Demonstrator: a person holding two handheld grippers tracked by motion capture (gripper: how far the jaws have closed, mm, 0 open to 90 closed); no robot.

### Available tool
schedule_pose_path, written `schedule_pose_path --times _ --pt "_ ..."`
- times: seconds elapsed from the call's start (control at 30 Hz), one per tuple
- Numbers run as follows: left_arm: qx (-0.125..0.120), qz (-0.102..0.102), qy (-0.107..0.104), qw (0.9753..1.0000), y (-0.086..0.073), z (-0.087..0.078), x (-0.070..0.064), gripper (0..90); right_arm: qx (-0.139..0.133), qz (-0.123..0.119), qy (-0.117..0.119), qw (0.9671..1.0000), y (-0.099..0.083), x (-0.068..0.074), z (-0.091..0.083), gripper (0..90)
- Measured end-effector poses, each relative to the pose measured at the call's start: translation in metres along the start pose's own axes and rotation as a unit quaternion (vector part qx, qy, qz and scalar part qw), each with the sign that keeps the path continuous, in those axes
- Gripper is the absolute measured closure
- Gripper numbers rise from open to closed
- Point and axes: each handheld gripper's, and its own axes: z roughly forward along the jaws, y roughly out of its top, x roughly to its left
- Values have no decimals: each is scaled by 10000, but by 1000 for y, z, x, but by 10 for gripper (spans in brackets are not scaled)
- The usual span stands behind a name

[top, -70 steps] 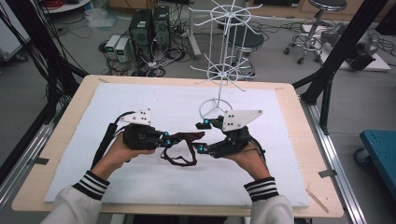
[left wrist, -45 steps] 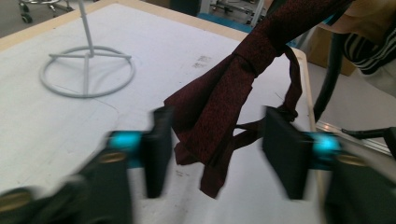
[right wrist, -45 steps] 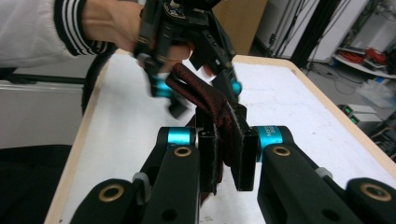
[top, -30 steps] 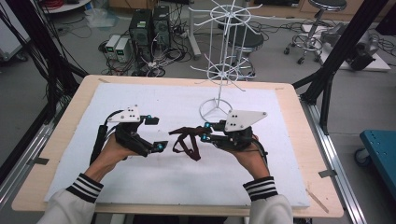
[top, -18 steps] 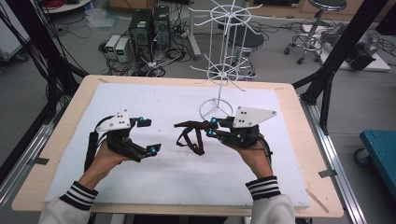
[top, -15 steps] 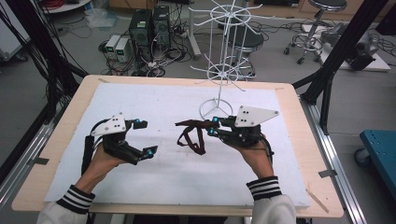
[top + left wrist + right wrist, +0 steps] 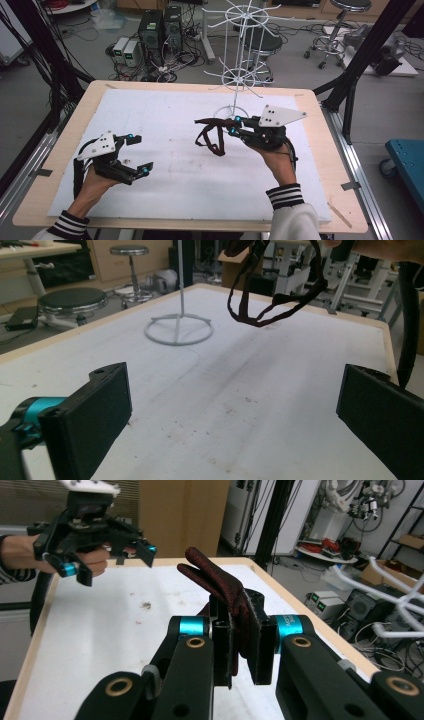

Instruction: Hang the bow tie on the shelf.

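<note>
High view: nearest me, my left gripper (image 7: 134, 155) hovers low over the white mat (image 7: 165, 120), jaws wide apart and empty, out of the way. My right gripper (image 7: 233, 126) is clamped on the dark strap (image 7: 212, 135), holding it up, I judge for hanging on the wire rack (image 7: 240, 60) behind. The strap's loops droop; its long axis points left from the jaws.

- Location type: robotics laboratory.
- Computer towers (image 7: 159, 27) with tangled cabling on the floor, 11 o'clock beyond the counter (image 7: 320, 165).
- Black frame struts (image 7: 367, 47) at 2 o'clock.
- Rolling stools (image 7: 345, 6) at 1 o'clock.
- Robot arm hardware (image 7: 357, 502) at 1 o'clock in the right gripper view.
</note>
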Motion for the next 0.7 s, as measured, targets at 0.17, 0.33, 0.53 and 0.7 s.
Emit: schedule_pose_path --times 0.17,0.33,0.53,0.7 --pt "-122 -40 7 9999 -9 -7 1 17 -41 26 -116 9999 7 -9 -3 836" --pt "-156 -88 66 9998 -15 -15 3 17 -66 53 -226 9997 12 -18 -7 835" --pt "-314 -65 79 9995 -19 -22 4 17 -92 159 -336 9993 11 -29 -7 835" --pt "-469 -62 174 9987 -26 -29 6 17 -72 226 -410 9989 8 -35 -6 835"
